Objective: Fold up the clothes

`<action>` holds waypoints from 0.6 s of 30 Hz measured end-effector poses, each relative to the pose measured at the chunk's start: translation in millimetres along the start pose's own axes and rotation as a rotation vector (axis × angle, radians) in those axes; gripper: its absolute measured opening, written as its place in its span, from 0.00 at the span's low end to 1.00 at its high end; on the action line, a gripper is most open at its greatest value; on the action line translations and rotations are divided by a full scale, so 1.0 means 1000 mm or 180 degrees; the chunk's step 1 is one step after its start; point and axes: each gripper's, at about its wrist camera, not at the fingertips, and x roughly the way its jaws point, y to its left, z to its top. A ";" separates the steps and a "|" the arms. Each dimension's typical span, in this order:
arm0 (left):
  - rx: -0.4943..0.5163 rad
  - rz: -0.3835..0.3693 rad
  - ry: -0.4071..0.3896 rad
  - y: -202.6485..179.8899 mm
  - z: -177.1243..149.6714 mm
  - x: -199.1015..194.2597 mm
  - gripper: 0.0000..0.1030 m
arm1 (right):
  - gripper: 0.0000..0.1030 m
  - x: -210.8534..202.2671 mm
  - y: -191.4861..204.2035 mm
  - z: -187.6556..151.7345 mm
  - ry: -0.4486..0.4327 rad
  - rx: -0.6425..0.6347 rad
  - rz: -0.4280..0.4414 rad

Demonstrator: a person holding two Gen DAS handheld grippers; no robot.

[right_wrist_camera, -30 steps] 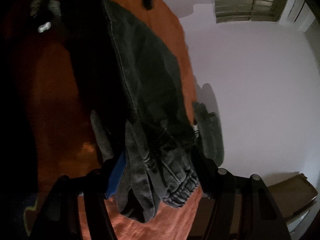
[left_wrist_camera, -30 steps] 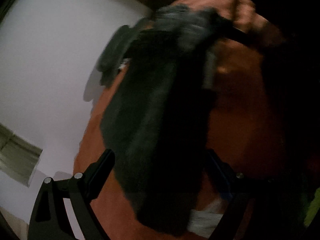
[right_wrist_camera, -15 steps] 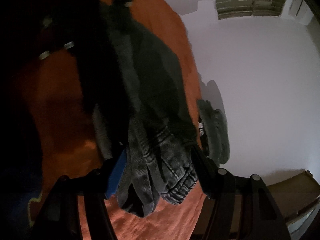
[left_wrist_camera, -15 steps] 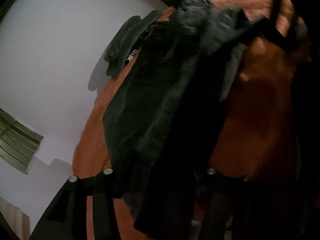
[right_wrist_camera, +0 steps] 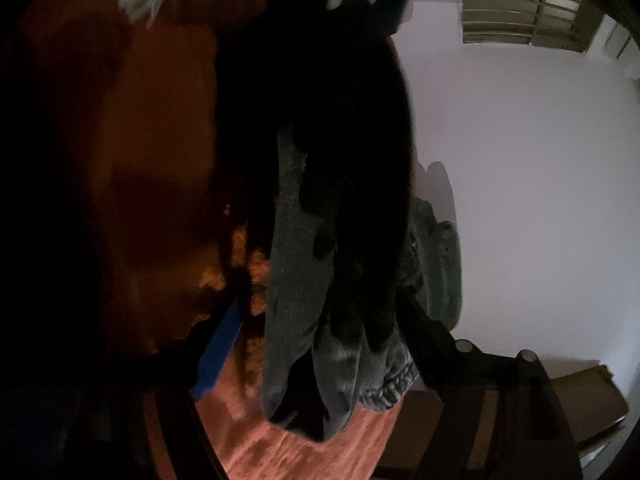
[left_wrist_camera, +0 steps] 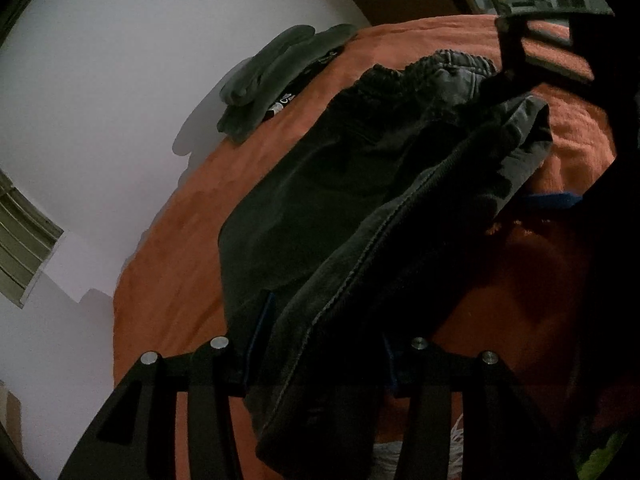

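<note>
An orange blanket (left_wrist_camera: 168,280) carries dark grey jeans (left_wrist_camera: 320,200) along its middle. The left gripper (left_wrist_camera: 320,344) clamps one end; the right gripper's (right_wrist_camera: 320,320) jaws – just widening – straddle the waistband. A folded grey garment (left_wrist_camera: 272,76) lies at the wall-side edge.

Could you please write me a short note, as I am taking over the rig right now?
Left claw: just been closing, grips the lifted leg end of the dark trousers.
Right claw: just been opening; waistband loose between its fingers.
Trousers lie on the orange blanket; folded grey pile by the wall.
Done: leg end raised. Left: carry it to the waistband, finish folding.
</note>
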 end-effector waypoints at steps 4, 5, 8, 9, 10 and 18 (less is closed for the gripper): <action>0.0021 0.0011 0.0007 -0.003 -0.001 0.000 0.47 | 0.75 0.012 0.002 0.009 0.0067 0.0047 -0.0125; 0.0027 0.0012 0.0006 -0.003 -0.001 0.000 0.47 | 0.75 0.013 0.002 0.011 0.0077 0.0056 -0.0160; 0.0041 0.0009 0.0003 -0.003 -0.002 -0.002 0.47 | 0.75 0.007 -0.004 0.014 0.0008 0.0098 -0.0467; 0.0048 0.0017 -0.0001 -0.004 -0.003 -0.003 0.47 | 0.75 0.001 -0.008 0.015 -0.0028 0.0097 -0.0558; 0.0054 0.0026 -0.0006 -0.005 -0.003 -0.003 0.47 | 0.75 -0.004 -0.011 0.017 -0.0066 0.0111 -0.0595; 0.0114 0.0021 -0.0006 -0.011 -0.006 -0.003 0.47 | 0.75 0.007 -0.012 0.038 -0.0133 0.0030 -0.0192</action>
